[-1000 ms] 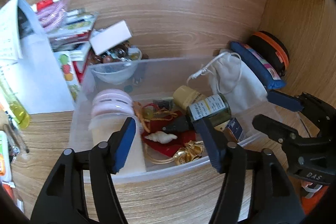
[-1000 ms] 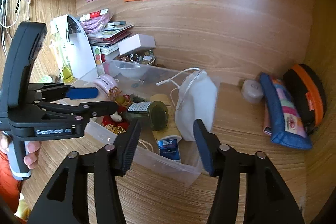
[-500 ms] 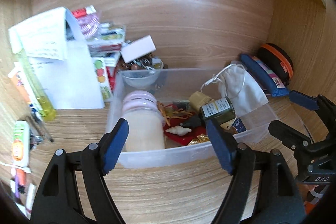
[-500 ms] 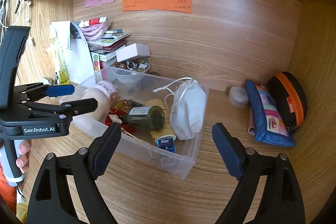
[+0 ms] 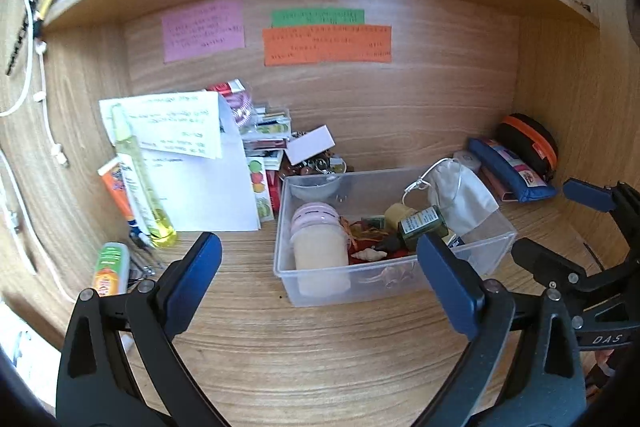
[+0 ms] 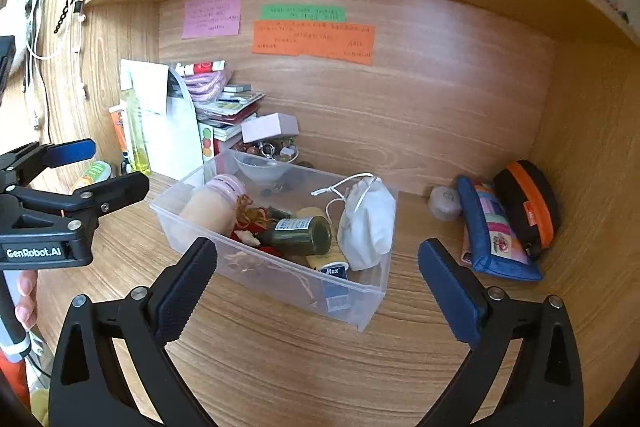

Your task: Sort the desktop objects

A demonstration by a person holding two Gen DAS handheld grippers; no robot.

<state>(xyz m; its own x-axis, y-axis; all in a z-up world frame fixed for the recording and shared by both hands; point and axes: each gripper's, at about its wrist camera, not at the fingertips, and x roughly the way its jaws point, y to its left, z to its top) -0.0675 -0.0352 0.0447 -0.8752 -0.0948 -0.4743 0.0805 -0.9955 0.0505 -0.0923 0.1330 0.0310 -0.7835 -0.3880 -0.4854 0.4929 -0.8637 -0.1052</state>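
**A:** Honestly, we had both sets of jaws spread wide and gripping nothing right then. They'd just been opening, with only bare desk between them. On the far left, the yellow bottle [image 5: 138,179] leaned against the papers [image 5: 188,163], and that worried us most: one nudge and it could've rolled into the small green-and-orange tube [image 5: 110,267] just beside it.

**B:** Yeah, we saw that. Our left gripper [image 5: 318,267] sat low over the desk in front of the clear bin [image 5: 394,281], near its front wall. The bin was already full: pink-lidded jar [image 5: 316,247], dark green bottle [image 5: 422,229], white drawstring pouch [image 5: 460,193] slumped over the rim.

**A:** Right, its cord could've snagged a finger. And our right gripper [image 6: 318,281] was near the left one, so we risked knocking them together reaching for the blue pencil case [image 6: 494,231].
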